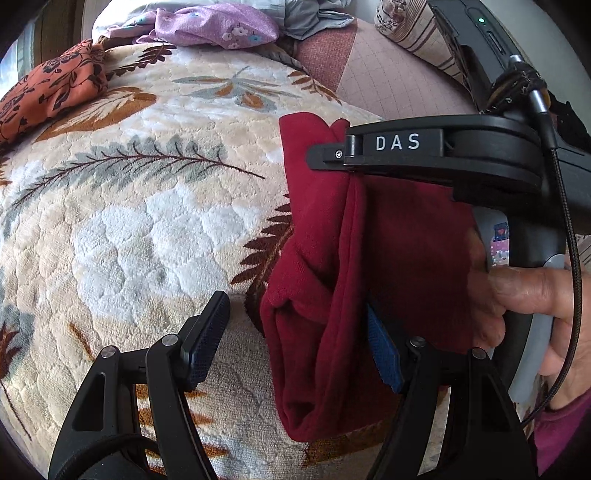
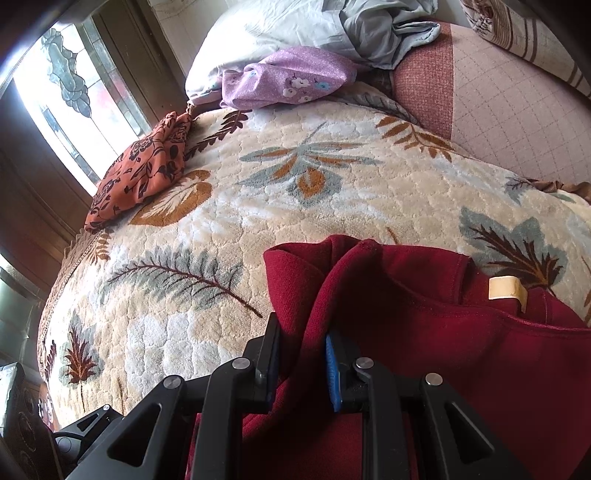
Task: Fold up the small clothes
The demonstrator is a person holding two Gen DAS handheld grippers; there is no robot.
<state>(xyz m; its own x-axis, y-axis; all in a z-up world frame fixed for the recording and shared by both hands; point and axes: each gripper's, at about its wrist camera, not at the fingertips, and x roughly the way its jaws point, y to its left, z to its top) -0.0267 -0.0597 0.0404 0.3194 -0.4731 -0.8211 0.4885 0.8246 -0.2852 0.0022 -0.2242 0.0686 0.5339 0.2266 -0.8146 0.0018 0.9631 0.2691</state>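
Note:
A dark red garment (image 1: pixel 332 258) hangs bunched above the leaf-patterned blanket (image 1: pixel 147 203). In the left wrist view the right gripper (image 1: pixel 332 158), marked DAS, is shut on its upper edge. My left gripper (image 1: pixel 295 339) is open, with the hanging cloth between its pads and against the right pad (image 1: pixel 382 354). In the right wrist view the right gripper (image 2: pixel 301 354) is shut on a fold of the red garment (image 2: pixel 443 350), whose cream label (image 2: pixel 506 288) shows near the collar.
An orange floral cloth (image 1: pixel 51 92) lies at the blanket's far left edge. A purple floral cloth (image 1: pixel 218 27) and a grey bundle (image 2: pixel 369 26) lie at the back. A pink checked sheet (image 1: pixel 399 77) and striped pillow (image 1: pixel 417 37) are back right. A window (image 2: pixel 66 92) is left.

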